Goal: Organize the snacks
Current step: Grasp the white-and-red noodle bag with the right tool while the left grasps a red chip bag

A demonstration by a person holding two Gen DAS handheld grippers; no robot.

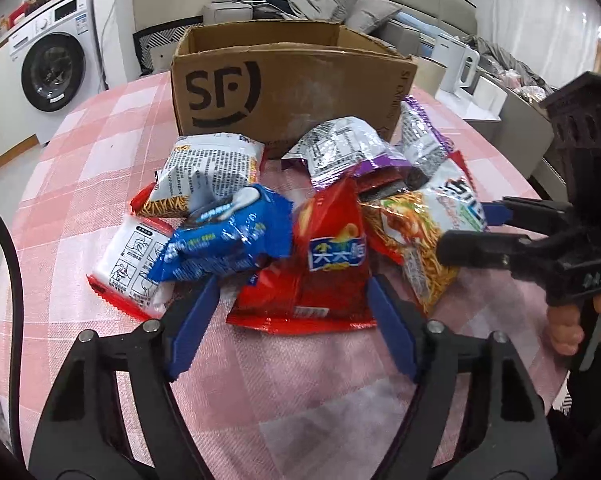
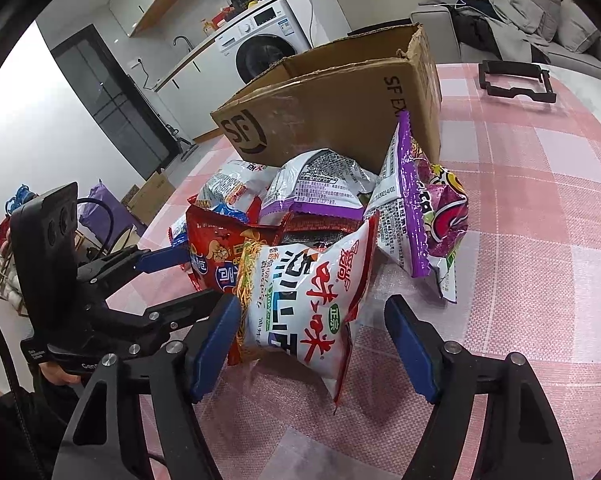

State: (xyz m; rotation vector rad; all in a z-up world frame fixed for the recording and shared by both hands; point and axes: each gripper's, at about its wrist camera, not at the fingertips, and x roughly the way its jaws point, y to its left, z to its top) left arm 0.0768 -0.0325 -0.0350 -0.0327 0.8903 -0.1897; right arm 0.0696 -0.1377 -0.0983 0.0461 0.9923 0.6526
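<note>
A pile of snack bags lies on the pink checked tablecloth (image 1: 100, 128) in front of an open cardboard box (image 1: 292, 92) marked SF. My left gripper (image 1: 292, 296) is open, its blue pads either side of a red chip bag (image 1: 324, 264); a blue bag (image 1: 228, 236) lies just left. My right gripper (image 2: 312, 320) is open around a white noodle bag (image 2: 308, 300), which also shows in the left wrist view (image 1: 424, 224). Purple bags (image 2: 416, 200) lean against the box (image 2: 340, 108). The right gripper shows in the left wrist view (image 1: 460, 236), the left gripper in the right wrist view (image 2: 188, 276).
A black frame-like holder (image 2: 516, 84) lies on the table behind the box. A washing machine (image 1: 56, 60) stands at the left and a grey sofa (image 1: 324, 0) behind the table. The table edge curves away at left and right.
</note>
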